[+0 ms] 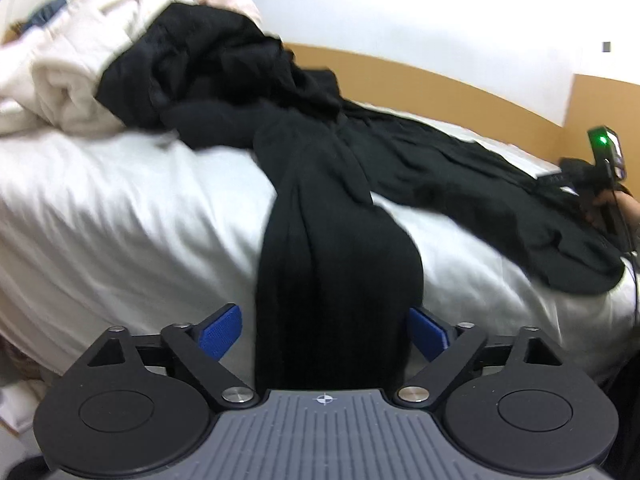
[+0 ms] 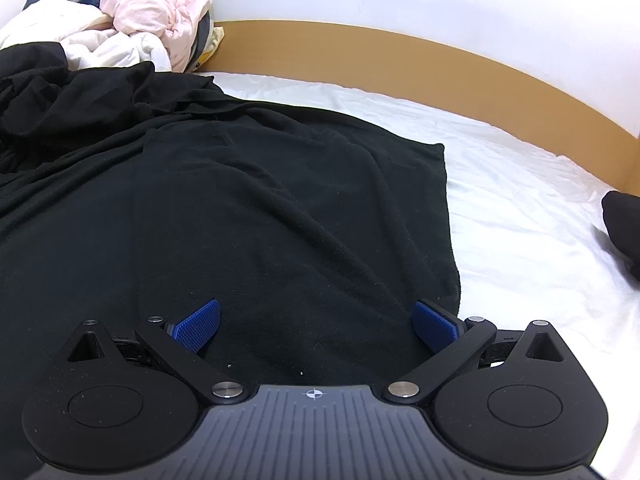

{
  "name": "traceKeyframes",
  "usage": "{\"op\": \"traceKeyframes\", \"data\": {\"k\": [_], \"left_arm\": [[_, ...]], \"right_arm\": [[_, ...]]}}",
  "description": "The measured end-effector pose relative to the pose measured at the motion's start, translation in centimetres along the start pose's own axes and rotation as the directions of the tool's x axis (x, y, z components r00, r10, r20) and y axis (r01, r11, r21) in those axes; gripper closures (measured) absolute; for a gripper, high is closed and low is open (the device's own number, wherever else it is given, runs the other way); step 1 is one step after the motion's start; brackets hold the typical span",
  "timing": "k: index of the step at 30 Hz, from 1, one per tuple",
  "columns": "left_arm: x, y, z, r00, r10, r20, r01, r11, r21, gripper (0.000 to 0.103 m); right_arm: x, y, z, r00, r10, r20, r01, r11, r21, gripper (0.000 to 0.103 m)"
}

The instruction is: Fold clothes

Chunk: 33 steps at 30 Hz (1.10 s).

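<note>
The bed point(image 2: 500, 184), white-sheeted, fills both views, its wooden board point(image 2: 400, 52) curving behind. Across it sprawls the black garment point(image 2: 260, 200), flat in front of the right gripper and bunched up toward the pile of pale laundry point(image 1: 76, 76) at the far left. One long black strip hangs off the bed's edge, right between the left gripper's point(image 1: 324, 330) blue pads, jaws spread, no squeeze visible. The right gripper point(image 2: 316, 326) hovers over the flat cloth, jaws wide apart, nothing pinched.
</note>
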<state>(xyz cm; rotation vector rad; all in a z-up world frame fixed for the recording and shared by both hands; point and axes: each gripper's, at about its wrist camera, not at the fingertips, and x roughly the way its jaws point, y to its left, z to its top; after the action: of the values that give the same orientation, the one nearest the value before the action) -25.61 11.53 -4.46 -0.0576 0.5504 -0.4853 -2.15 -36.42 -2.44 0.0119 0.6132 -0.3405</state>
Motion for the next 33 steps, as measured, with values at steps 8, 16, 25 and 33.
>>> {"op": "traceKeyframes", "data": {"k": [8,16,25,33], "left_arm": [[0.7,0.8,-0.5,0.992,-0.118,-0.036,0.118,0.993,-0.010,0.097],[-3.1,0.4,2.8,0.985,-0.169,0.029,0.168,0.985,0.034,0.099],[-5.6,-2.3,14.1,0.958,-0.223,0.179,0.211,0.974,0.084,0.099],[-1.1,-8.9,27.5,0.913,-0.336,0.231,0.335,0.941,0.042,0.098]], "right_arm": [[0.1,-0.4,0.0,1.000,0.013,-0.007,-0.013,1.000,0.015,0.000],[0.4,-0.6,0.2,0.999,0.028,-0.015,-0.028,0.999,0.033,0.000],[0.5,-0.5,0.2,0.999,0.029,-0.015,-0.029,0.999,0.034,0.000],[0.6,-0.9,0.2,0.999,0.042,-0.019,-0.041,0.998,0.054,0.000]]}}
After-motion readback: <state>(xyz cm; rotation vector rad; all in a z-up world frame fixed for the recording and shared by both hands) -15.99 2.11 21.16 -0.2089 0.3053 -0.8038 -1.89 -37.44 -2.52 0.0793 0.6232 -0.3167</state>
